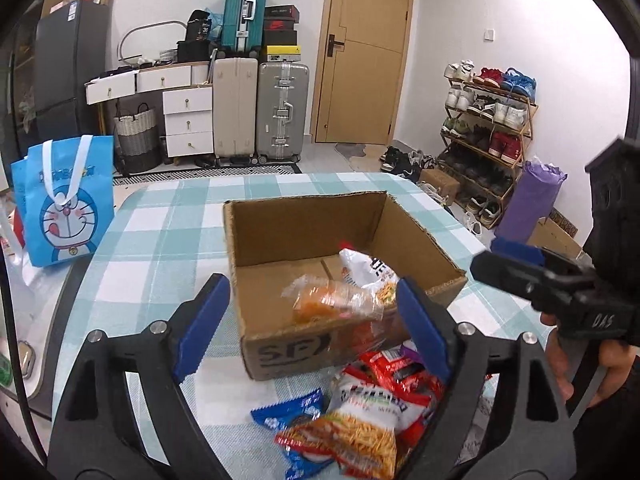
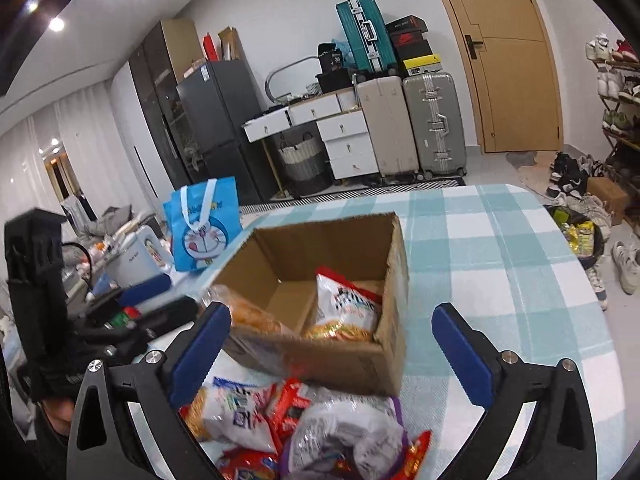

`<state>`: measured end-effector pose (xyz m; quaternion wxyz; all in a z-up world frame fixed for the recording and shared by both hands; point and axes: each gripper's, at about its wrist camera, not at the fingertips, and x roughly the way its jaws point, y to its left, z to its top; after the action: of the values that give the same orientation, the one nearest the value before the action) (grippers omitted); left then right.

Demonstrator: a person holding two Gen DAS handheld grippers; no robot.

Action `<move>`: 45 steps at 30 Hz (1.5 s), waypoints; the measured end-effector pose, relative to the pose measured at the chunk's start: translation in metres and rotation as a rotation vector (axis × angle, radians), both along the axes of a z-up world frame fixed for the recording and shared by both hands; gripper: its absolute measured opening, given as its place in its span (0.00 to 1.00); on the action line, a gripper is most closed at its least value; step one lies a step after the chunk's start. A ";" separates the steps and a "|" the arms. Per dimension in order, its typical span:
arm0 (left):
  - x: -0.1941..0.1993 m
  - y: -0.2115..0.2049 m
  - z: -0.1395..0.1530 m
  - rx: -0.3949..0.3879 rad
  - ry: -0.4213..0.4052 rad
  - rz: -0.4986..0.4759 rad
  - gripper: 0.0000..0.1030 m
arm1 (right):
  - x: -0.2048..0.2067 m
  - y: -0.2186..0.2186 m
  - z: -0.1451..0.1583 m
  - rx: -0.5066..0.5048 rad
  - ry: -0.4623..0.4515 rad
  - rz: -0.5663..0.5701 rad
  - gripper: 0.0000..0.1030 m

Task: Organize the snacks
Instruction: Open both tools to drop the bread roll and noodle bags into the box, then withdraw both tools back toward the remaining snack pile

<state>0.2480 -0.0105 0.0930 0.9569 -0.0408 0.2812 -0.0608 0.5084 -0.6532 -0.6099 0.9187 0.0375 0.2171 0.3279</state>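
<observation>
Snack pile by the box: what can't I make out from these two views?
- Pile, both views: near edge cut by the frame; count unclear.
- Orange pack, left wrist: blurred; resting or falling unclear.
- Box floor, both views: near wall hides its front.

- The left gripper (image 1: 310,320) fills the lower frame, its blue-padded jaws standing wide apart with nothing pressed between them.
- An open cardboard box (image 1: 304,224) sits at the centre on the checked bench (image 1: 160,248).
- A clear orange snack packet (image 1: 332,300) appears blurred over the box's near wall, beside a white noodle-snack bag (image 1: 368,268) inside.
- A loose heap of snack packets (image 1: 360,412) lies at 6 o'clock, before the box.
- The right gripper (image 1: 516,258) reaches in from 3 o'clock, a hand (image 1: 592,364) gripping it.
- A blue cartoon tote bag (image 1: 64,204) stands at 9 o'clock.
</observation>
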 end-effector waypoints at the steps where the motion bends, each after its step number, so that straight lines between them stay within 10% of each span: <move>1: -0.005 0.002 0.000 0.000 0.001 0.005 0.87 | -0.004 -0.001 -0.002 -0.013 -0.002 -0.004 0.99; 4: -0.021 0.008 0.003 -0.003 -0.006 0.011 0.99 | -0.015 -0.004 -0.012 -0.039 0.005 -0.008 0.99; 45: -0.087 -0.003 -0.066 -0.022 0.072 -0.046 0.99 | -0.082 -0.035 -0.102 -0.043 0.166 -0.073 0.99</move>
<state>0.1612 -0.0130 0.0273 0.9439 -0.0470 0.3158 -0.0843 0.4260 -0.6880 -0.7117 0.9095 0.0525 0.2978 0.2853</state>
